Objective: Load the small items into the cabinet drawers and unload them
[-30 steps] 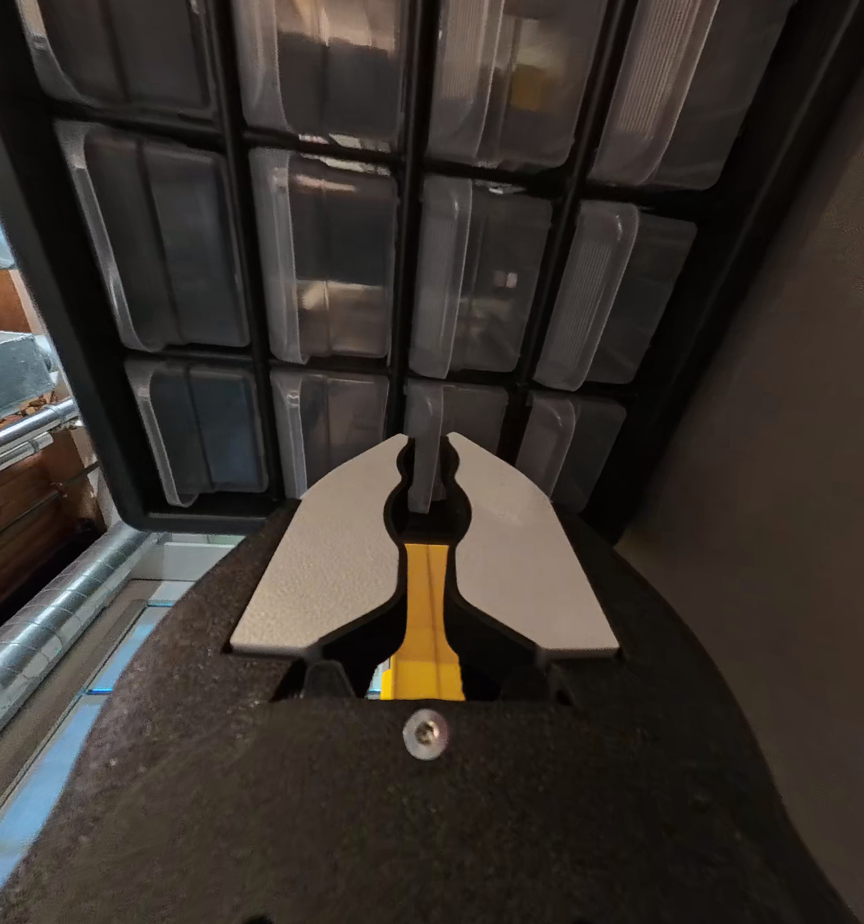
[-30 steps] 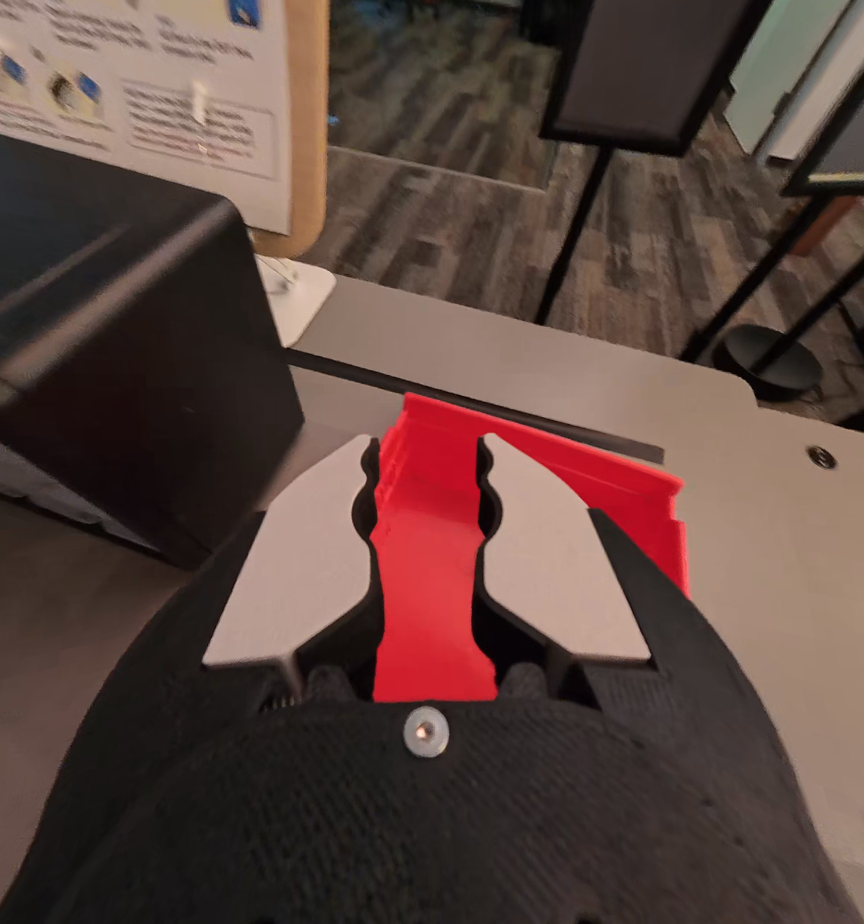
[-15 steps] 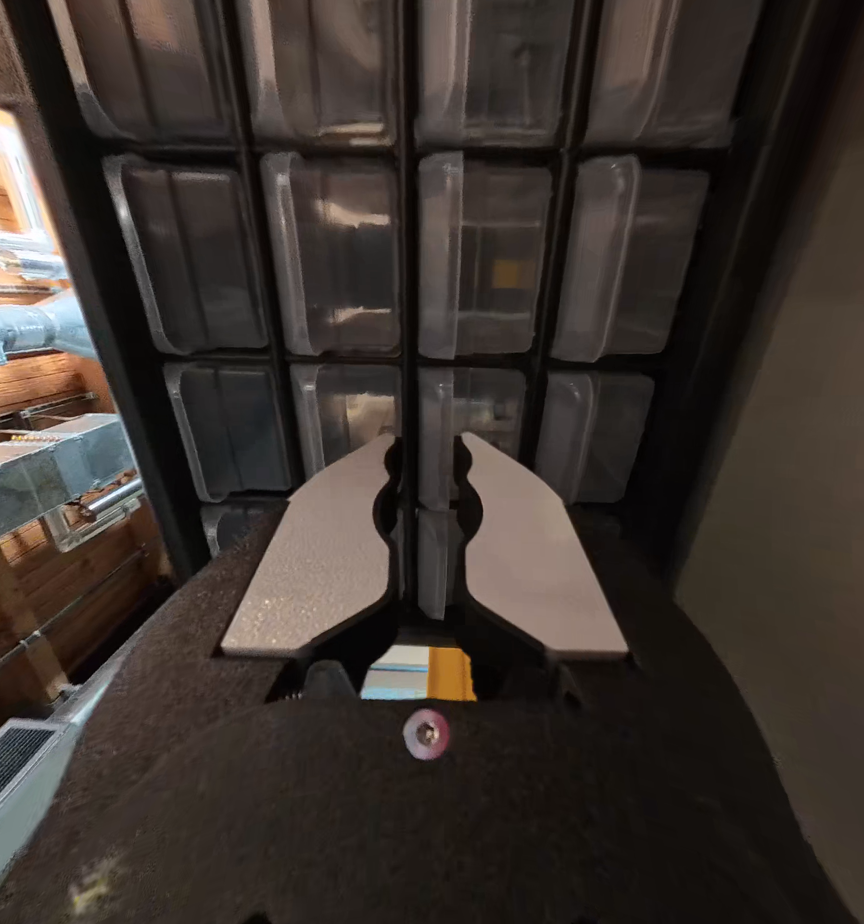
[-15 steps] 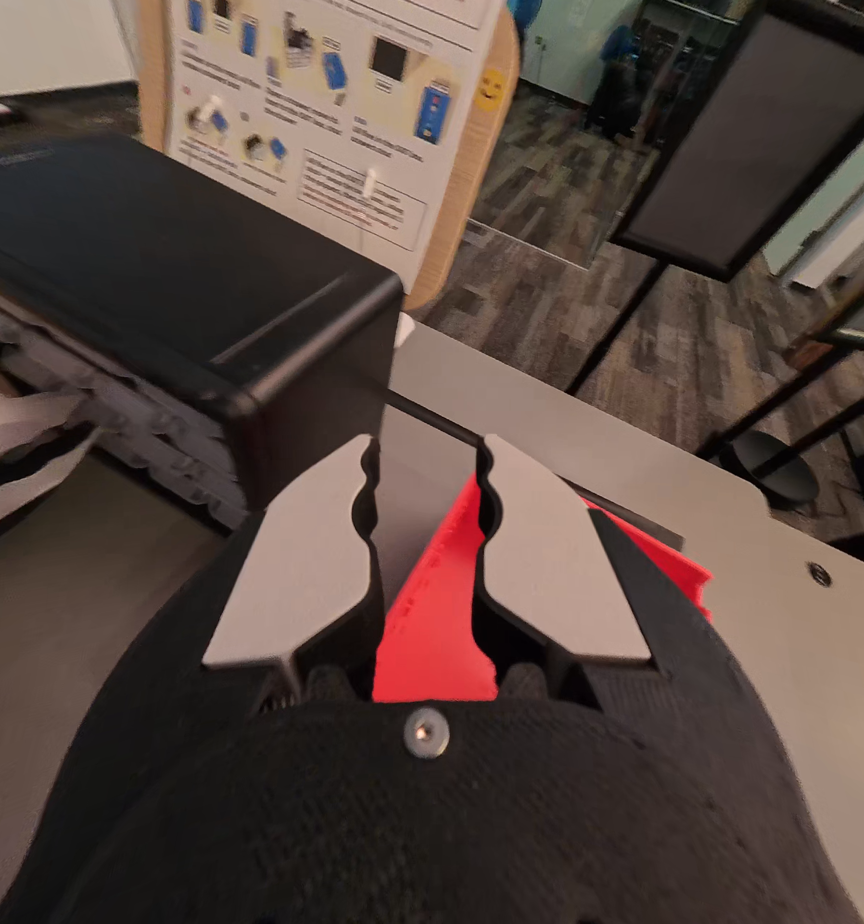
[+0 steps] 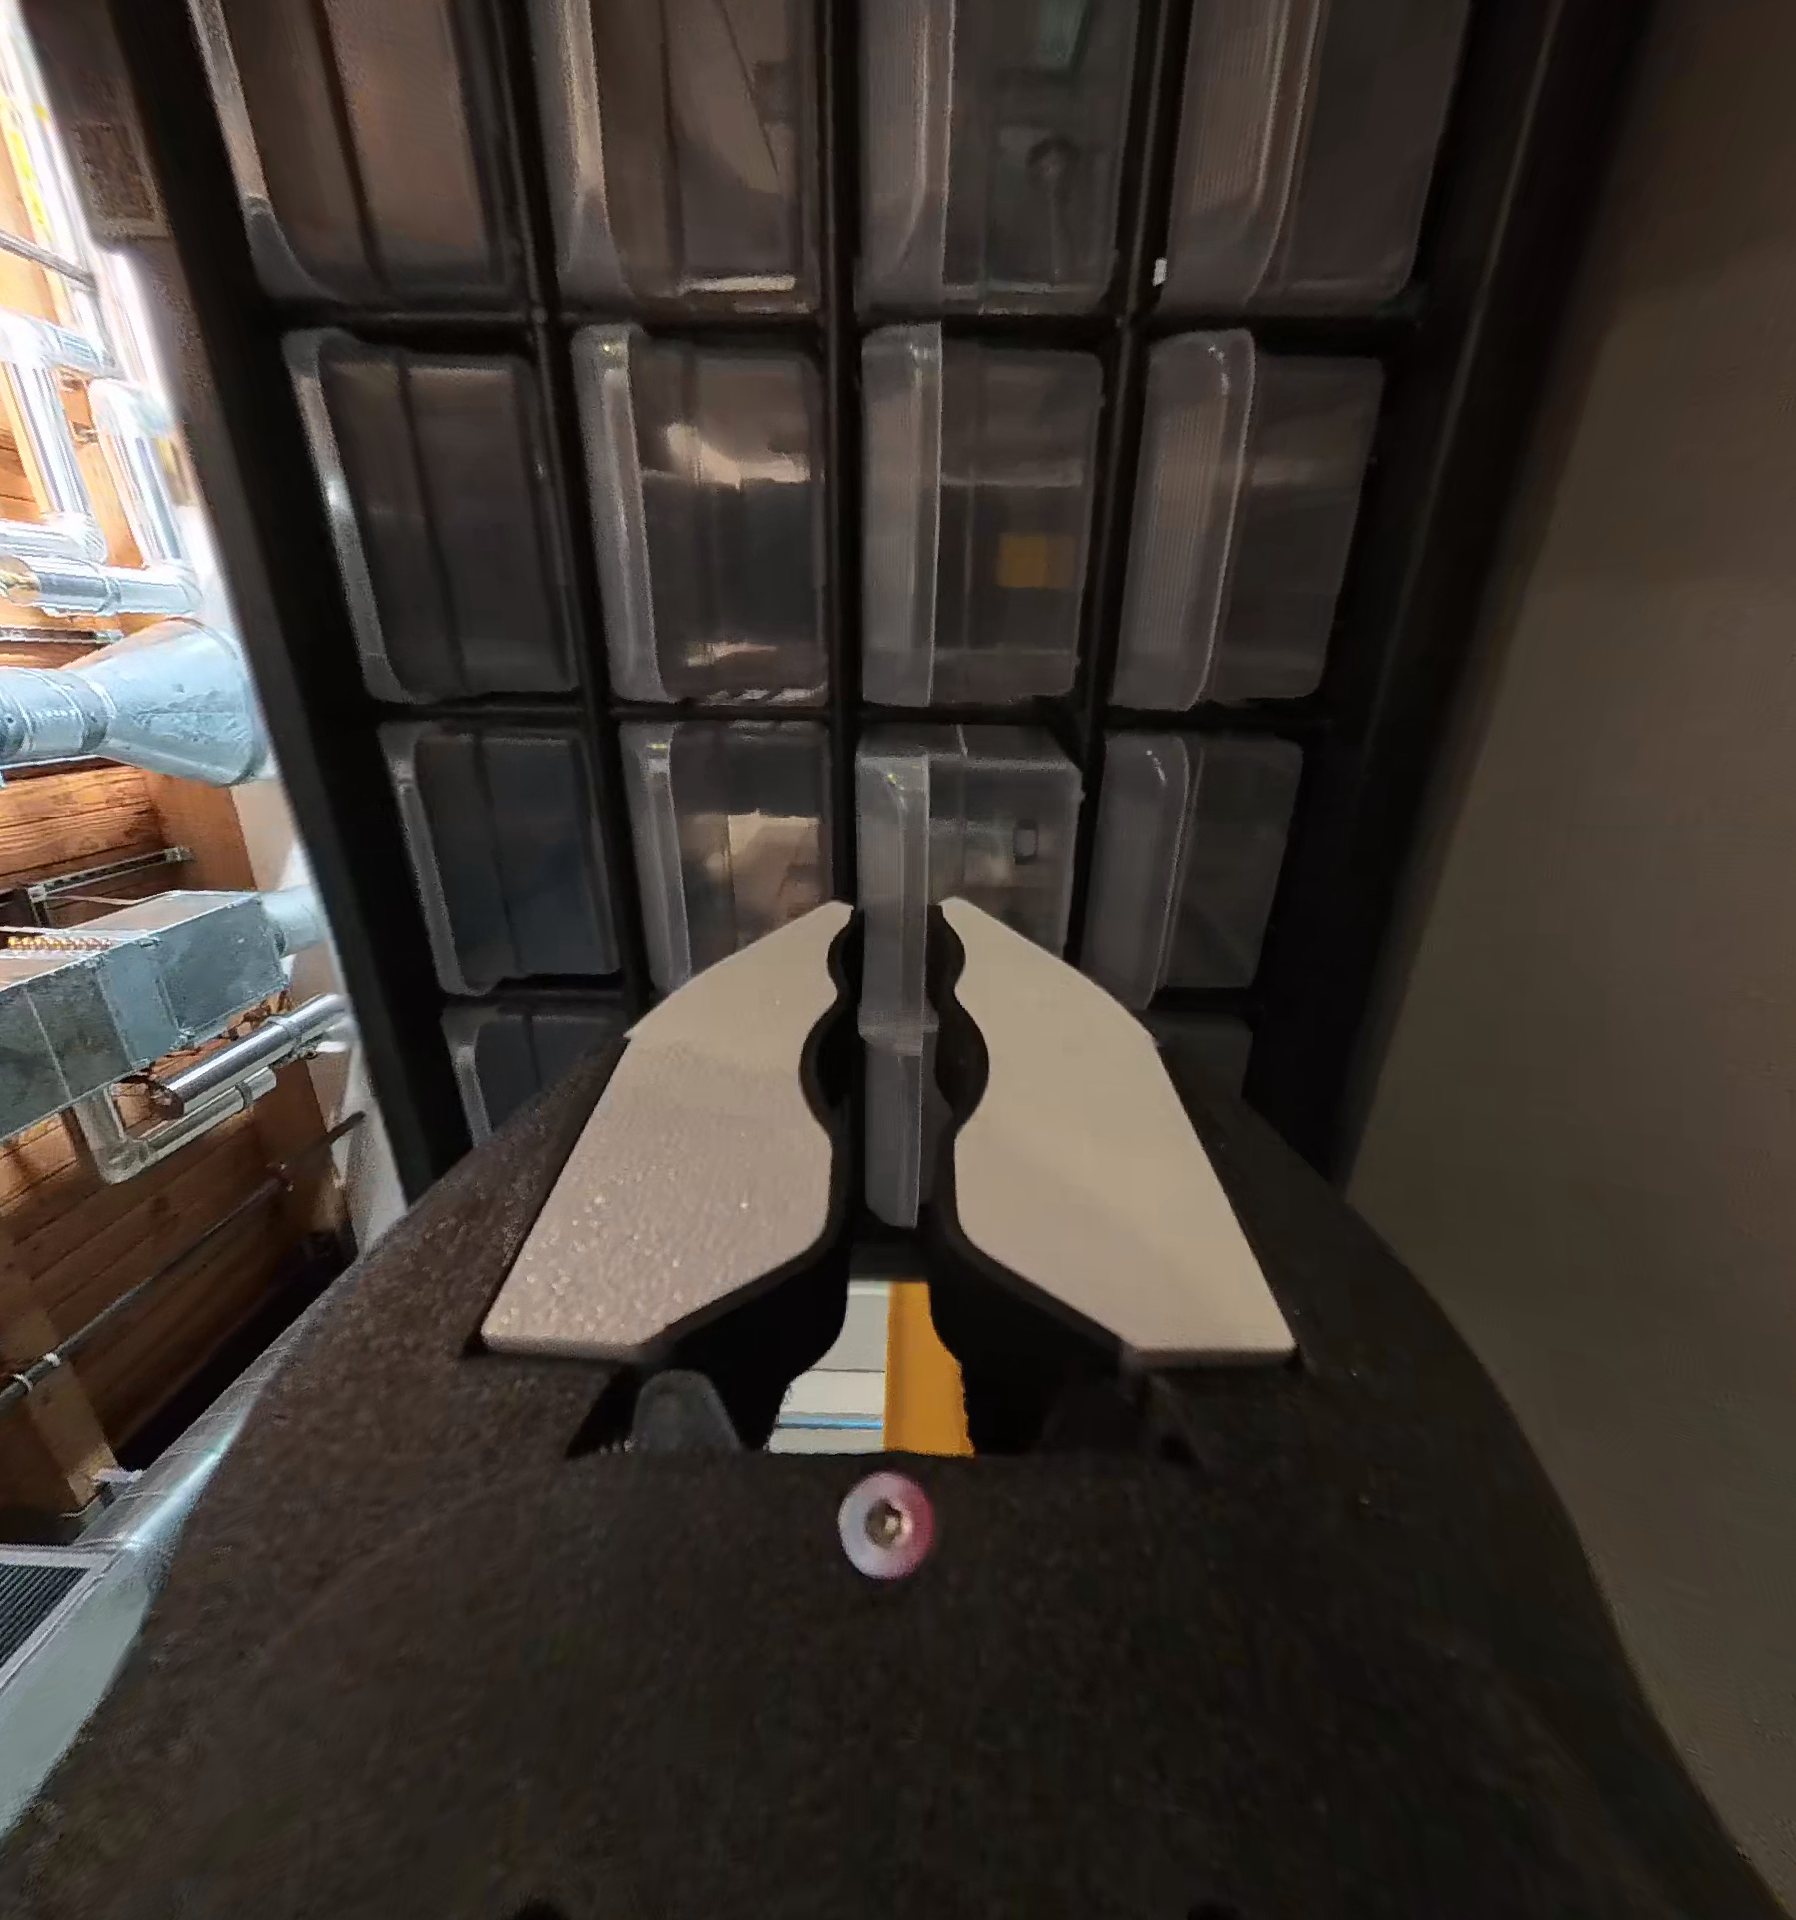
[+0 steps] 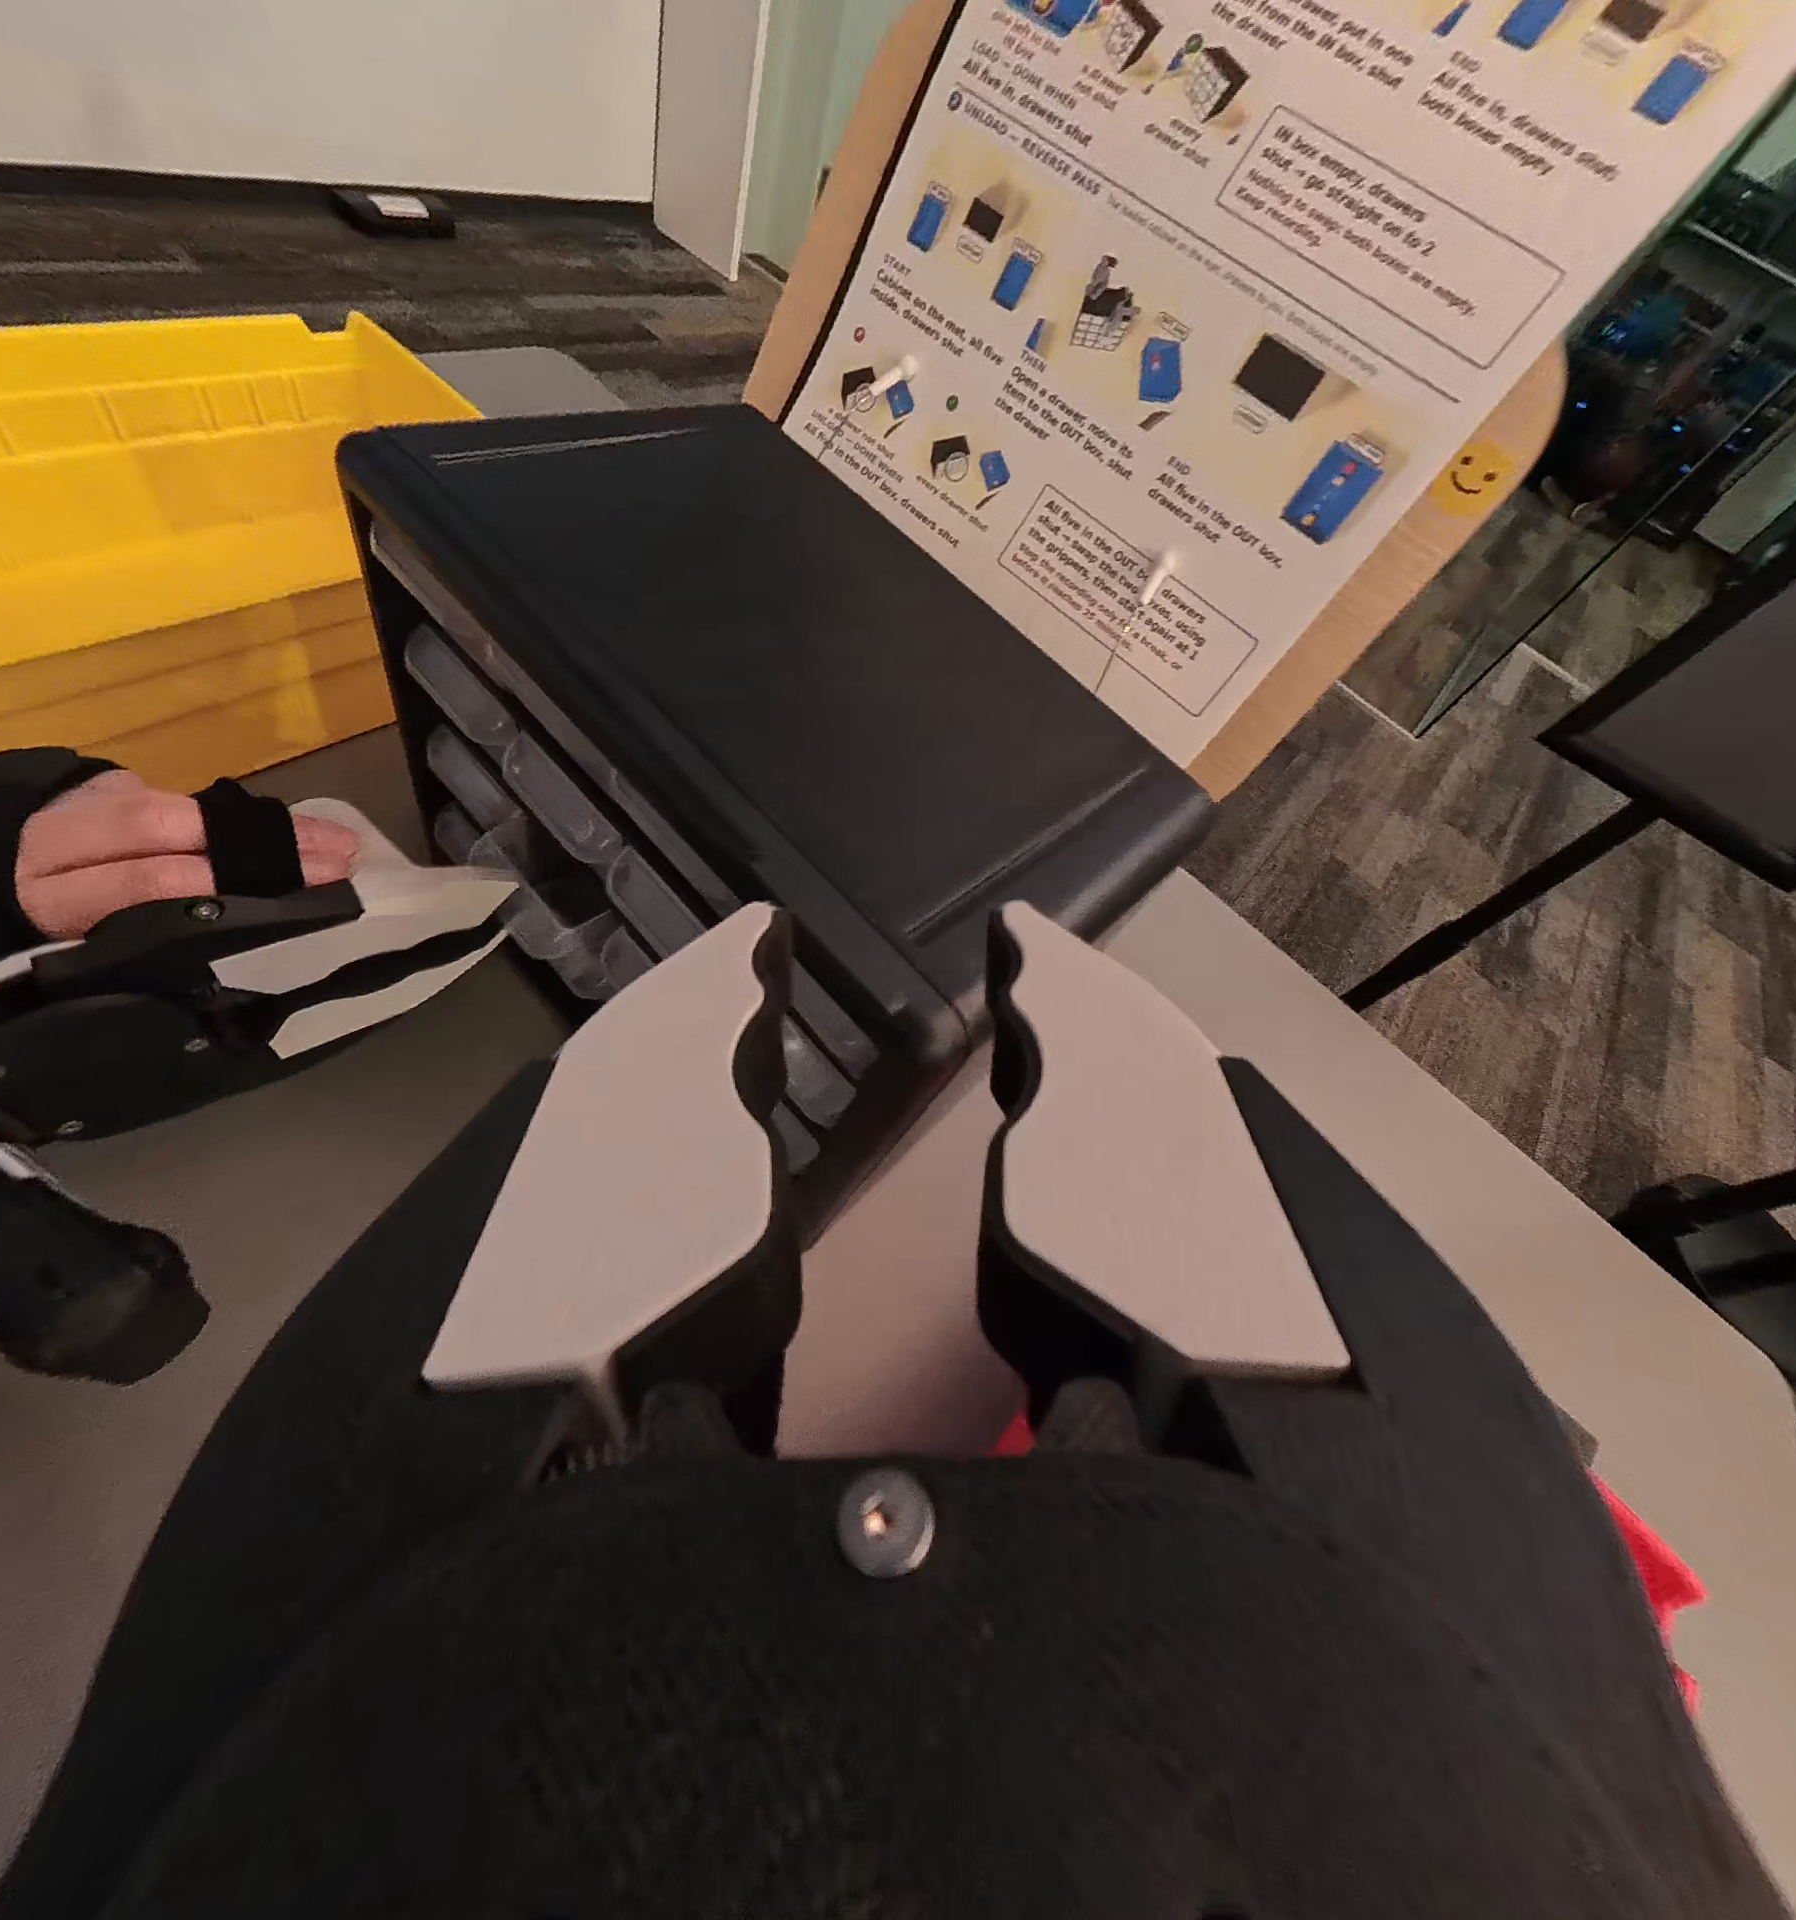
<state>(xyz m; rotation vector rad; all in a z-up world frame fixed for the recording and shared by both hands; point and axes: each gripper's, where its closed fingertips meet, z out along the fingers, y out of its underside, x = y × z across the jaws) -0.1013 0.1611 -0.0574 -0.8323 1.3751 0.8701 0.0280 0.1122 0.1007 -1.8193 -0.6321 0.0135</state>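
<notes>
The black cabinet (image 5: 840, 520) of clear plastic drawers fills the left wrist view. My left gripper (image 5: 896, 920) is shut on the clear handle (image 5: 892, 831) of one drawer (image 5: 998, 831), which stands slightly out from its neighbours. A yellow item (image 5: 1034, 561) shows inside the drawer beside it. The right wrist view shows the cabinet (image 6: 769, 644) from above its right corner, with the left gripper (image 6: 489, 914) at the drawer fronts. My right gripper (image 6: 883, 914) is open and empty, hovering over the table near that corner.
A yellow bin (image 6: 146, 520) stands behind the cabinet's left side. A red bin (image 6: 1652, 1579) sits low at the right, mostly hidden by my right gripper. An instruction board (image 6: 1185, 312) stands behind the cabinet. The grey table's edge (image 6: 1496, 1195) runs at the right.
My left gripper let go of one drawer handle, shifted along the drawer fronts and closed on a handle again. My right gripper swung left, away from the red bin toward the cabinet, staying open.
</notes>
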